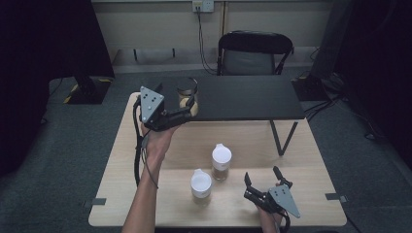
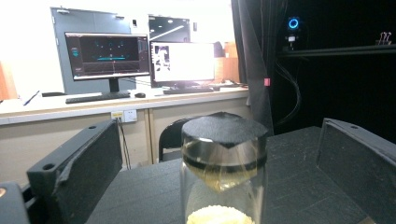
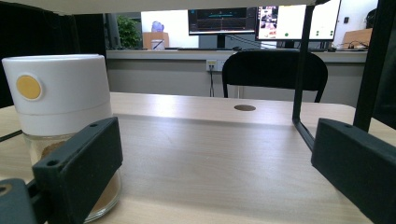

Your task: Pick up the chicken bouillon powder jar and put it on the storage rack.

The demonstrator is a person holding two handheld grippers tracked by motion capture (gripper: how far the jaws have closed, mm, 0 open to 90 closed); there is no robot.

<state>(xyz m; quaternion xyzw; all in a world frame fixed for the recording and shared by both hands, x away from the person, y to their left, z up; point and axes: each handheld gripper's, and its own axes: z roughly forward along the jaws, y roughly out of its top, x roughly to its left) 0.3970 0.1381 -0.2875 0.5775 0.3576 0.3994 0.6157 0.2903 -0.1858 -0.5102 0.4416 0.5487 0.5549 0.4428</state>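
A glass jar (image 1: 188,98) with a dark lid and pale yellow contents stands on the black shelf (image 1: 243,97) near its left end. My left gripper (image 1: 187,107) is open with a jaw on either side of the jar (image 2: 223,172), a gap showing on both sides. Two white-lidded jars (image 1: 221,162) (image 1: 200,184) stand on the wooden table (image 1: 184,141). Near the table's front right, my right gripper (image 1: 262,175) rests low and open, holding nothing. In the right gripper view a white-lidded jar (image 3: 60,107) stands just beyond the left jaw.
The black shelf is raised on a thin metal leg (image 1: 282,138) (image 3: 301,70) over the table's far half. A black chair (image 1: 255,51) stands behind it. Bare wood (image 3: 210,154) lies ahead of the right gripper (image 3: 219,135).
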